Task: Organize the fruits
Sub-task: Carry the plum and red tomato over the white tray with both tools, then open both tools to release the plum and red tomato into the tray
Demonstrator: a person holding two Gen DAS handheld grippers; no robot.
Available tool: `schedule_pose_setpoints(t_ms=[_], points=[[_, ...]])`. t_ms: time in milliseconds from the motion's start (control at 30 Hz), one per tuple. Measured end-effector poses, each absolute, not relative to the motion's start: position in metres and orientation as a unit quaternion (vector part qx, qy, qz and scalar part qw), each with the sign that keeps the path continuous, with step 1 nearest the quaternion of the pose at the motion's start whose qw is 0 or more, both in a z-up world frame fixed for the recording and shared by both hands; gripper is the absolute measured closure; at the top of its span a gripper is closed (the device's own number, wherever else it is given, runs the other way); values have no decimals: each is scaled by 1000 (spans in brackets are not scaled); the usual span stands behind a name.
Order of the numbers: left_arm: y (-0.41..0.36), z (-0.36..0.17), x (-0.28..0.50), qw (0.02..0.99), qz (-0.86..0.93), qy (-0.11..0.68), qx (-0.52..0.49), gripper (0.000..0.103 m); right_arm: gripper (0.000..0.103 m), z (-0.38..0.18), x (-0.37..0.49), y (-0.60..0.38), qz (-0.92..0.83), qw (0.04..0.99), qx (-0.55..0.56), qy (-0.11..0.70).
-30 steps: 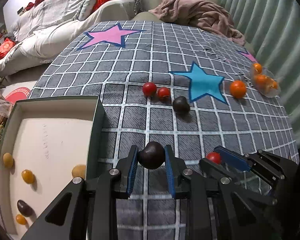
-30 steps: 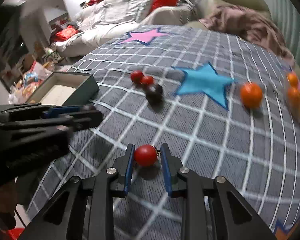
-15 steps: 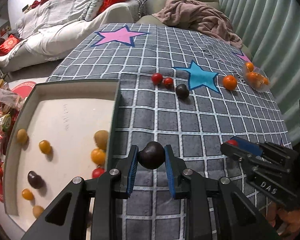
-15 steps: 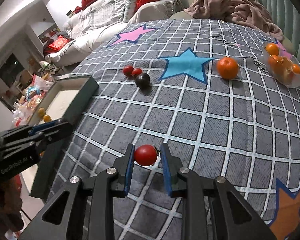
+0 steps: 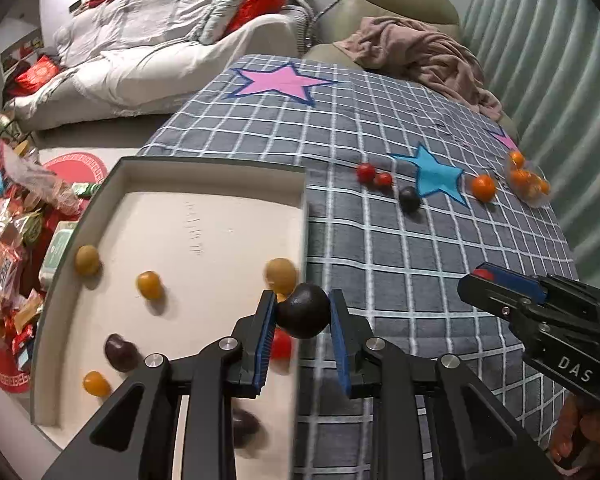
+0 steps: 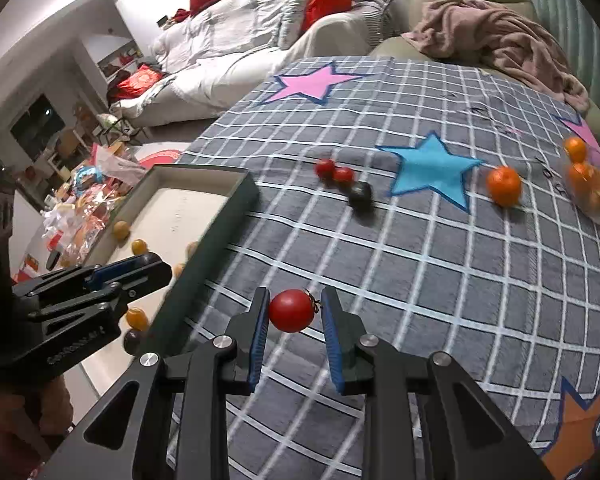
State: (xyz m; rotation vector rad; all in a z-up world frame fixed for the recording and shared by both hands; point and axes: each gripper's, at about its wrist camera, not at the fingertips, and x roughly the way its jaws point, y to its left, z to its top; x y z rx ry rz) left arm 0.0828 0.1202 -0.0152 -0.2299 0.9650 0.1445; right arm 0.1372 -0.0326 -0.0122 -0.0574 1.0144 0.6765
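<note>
My left gripper [image 5: 302, 314] is shut on a dark plum [image 5: 303, 311] and holds it above the right wall of the box [image 5: 204, 166], a dark shallow tray with a white floor holding several small fruits. My right gripper [image 6: 293, 313] is shut on a red cherry tomato [image 6: 292, 310] above the checked cloth, right of the box [image 6: 236, 204]. Two red tomatoes [image 5: 374, 176] and another dark plum [image 5: 409, 199] lie on the cloth farther back, with an orange [image 5: 483, 187] beyond the blue star.
A clear bag of small oranges [image 5: 528, 178] lies at the cloth's far right edge. A pink blanket [image 5: 420, 56] and a sofa stand behind the table. Snack packets [image 5: 8, 216] clutter the floor left of the box.
Both grippers have pulled back and left with their fruit. The left one now hangs over the box's right wall, and more of the box floor shows.
</note>
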Motion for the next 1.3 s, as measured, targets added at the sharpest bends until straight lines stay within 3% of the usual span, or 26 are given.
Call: schedule_pose_setpoints(t_ms=[567,1300], points=[[203,-23,67,871,124,456,-138,75,74,-9,132,56,364,795,-71,480],[232,-59,150,831,168,520,-107,75,74,-50,175,137,368,778,-158,484]])
